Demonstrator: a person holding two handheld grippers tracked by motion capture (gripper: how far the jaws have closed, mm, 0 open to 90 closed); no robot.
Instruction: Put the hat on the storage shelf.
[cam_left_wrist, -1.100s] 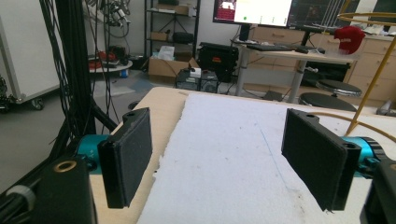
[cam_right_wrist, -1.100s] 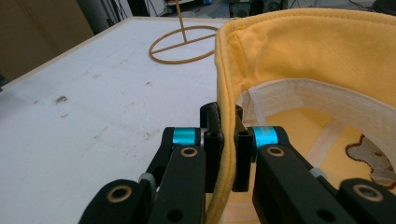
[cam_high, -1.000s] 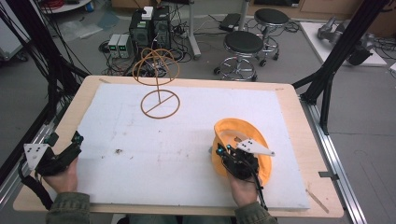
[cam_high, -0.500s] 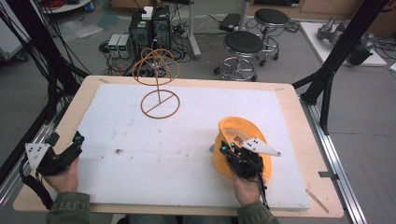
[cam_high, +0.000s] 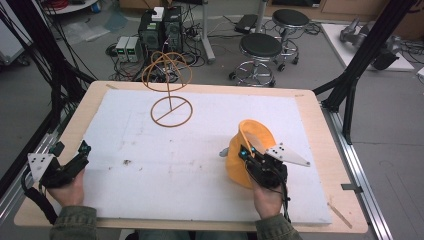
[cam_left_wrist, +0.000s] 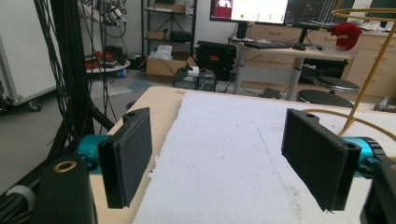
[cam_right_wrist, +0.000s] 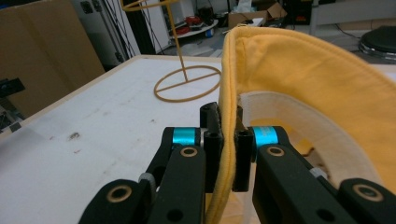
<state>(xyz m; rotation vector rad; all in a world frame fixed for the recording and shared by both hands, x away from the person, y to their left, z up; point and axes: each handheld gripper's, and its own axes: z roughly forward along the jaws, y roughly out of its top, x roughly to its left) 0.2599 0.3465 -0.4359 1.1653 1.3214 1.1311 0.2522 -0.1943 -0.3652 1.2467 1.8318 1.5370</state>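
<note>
Black jaws of the left hand-held gripper stand wide apart, idle at the counter's near-left. Right hand-held gripper pinches the yellow cap by its edge; it has tipped upward since earlier, so lifting toward the far wire stand looks begun.

We see a yellow cap made of soft cloth. It sits near the right edge of the table, a bit closer to the front edge than the back. It is tipped up on its side, with its open inside turned to the right. The inside looks paler. Its rim is pinched and stands up straight.
</note>
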